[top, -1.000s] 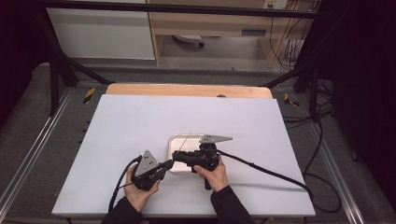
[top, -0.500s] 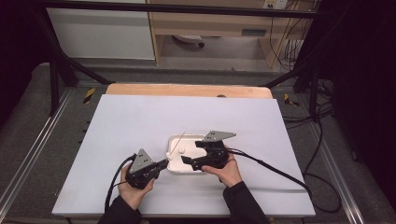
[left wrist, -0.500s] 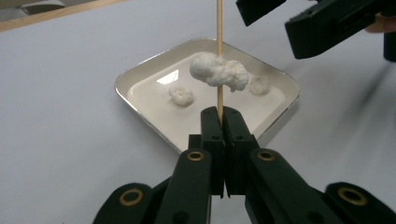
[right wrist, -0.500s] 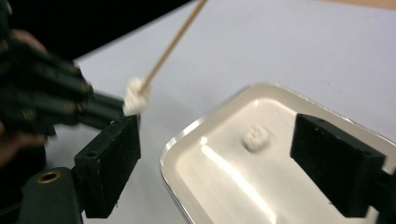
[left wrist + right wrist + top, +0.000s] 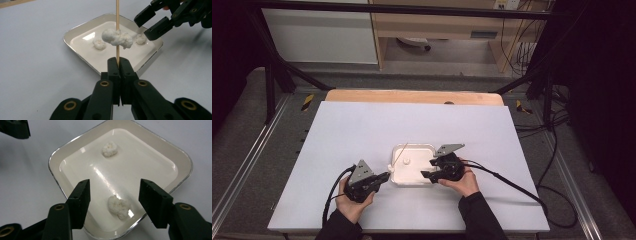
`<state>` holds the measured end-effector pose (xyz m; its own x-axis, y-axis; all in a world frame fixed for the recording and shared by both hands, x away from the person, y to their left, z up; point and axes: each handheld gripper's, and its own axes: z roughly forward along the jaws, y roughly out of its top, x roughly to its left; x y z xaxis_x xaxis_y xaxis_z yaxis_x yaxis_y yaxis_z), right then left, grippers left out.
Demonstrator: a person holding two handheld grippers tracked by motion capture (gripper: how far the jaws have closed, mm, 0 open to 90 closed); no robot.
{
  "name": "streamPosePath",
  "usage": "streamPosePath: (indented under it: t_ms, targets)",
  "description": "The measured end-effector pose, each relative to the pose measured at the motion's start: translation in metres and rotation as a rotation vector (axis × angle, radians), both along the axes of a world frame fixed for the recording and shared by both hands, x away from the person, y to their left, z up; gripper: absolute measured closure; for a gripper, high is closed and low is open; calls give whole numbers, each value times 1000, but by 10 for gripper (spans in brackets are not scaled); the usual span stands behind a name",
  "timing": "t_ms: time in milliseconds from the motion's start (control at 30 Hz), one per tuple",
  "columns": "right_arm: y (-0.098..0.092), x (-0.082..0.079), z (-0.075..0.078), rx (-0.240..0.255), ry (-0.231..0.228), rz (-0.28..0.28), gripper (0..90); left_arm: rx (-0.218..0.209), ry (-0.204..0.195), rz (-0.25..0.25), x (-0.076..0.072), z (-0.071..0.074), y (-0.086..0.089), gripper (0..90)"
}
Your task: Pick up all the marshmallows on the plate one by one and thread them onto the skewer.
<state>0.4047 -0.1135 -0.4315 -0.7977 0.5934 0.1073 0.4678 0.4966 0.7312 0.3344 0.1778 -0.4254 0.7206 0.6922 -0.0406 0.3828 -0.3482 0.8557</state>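
Shifted since a second ago: right tool (image 5: 428,169), from beside the left tool at the tray's near edge to the tray's right side, jaws now over its right rim. Jaws just been closing, now standing apart, nothing pressed between them. Seen in the right gripper view: one white puff (image 5: 118,206) lying in the tray (image 5: 53,160) between the open jaws, untouched; a second puff (image 5: 109,149) farther in, well apart from the first.

Left tool (image 5: 385,176) held just off the tray's near left corner, hardly moved. Jaws together, clamped on a thin wooden skewer (image 5: 117,15). Skewer running up and away from the jaw tips over the tray. A white clump (image 5: 117,38) threaded on the skewer, held clear above the tray floor. Two loose puffs on the tray floor behind it in the left gripper view, one to each side.

White tray resting on the pale surface (image 5: 362,125), near its front middle. Both hands gripping the tool bodies, dark sleeves entering from the bottom.
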Motion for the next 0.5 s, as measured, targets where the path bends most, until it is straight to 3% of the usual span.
streamPosePath:
  t_ms: [167,500]
  targets:
    - [3,2,-9,-56,14,13,513,0,2,-2,0,0,0,888]
    - [4,2,-12,-79,12,17,625,5,4,-3,0,-1,0,888]
